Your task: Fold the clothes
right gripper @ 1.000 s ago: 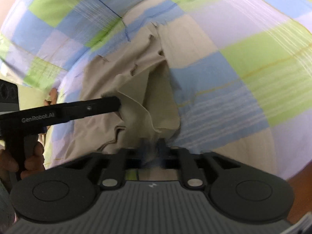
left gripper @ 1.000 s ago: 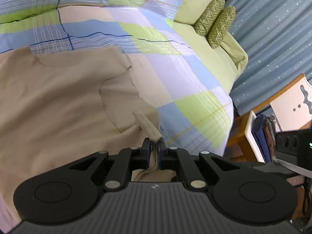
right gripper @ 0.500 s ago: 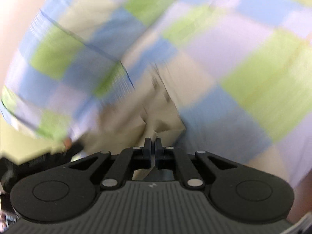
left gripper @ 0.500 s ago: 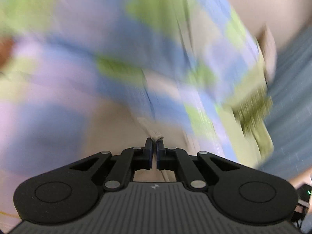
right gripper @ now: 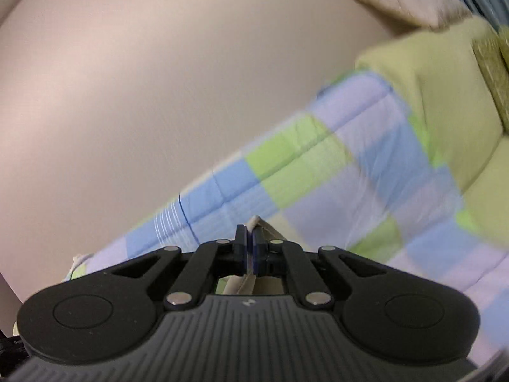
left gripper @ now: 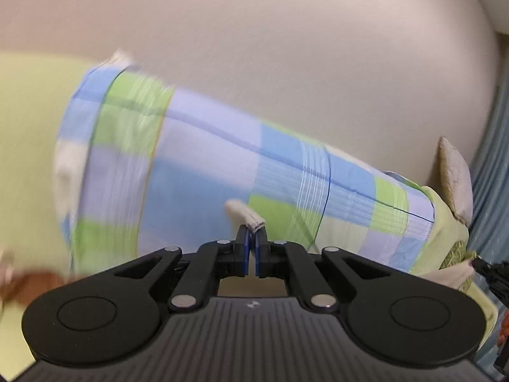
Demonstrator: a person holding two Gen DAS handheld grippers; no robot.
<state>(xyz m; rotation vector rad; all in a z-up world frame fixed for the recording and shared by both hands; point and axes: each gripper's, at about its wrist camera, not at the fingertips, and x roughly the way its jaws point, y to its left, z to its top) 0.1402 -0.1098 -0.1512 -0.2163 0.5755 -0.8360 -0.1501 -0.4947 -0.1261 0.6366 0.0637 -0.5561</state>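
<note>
The left gripper [left gripper: 250, 243] has its jaws closed on a beige garment [left gripper: 246, 216], whose ribbed edge sticks up just past the jaw tips. The right gripper [right gripper: 249, 242] likewise clamps the garment [right gripper: 259, 224], a fold showing between and behind its jaws. Beyond both sets of jaws lie a checked quilt [left gripper: 203, 159] and a plain wall [left gripper: 286, 47]. A pillow [right gripper: 445, 95] sits to the upper right.

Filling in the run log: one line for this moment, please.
left gripper: shut on beige garment | right gripper: shut on beige garment | cameras face wall, checked bedspread
</note>
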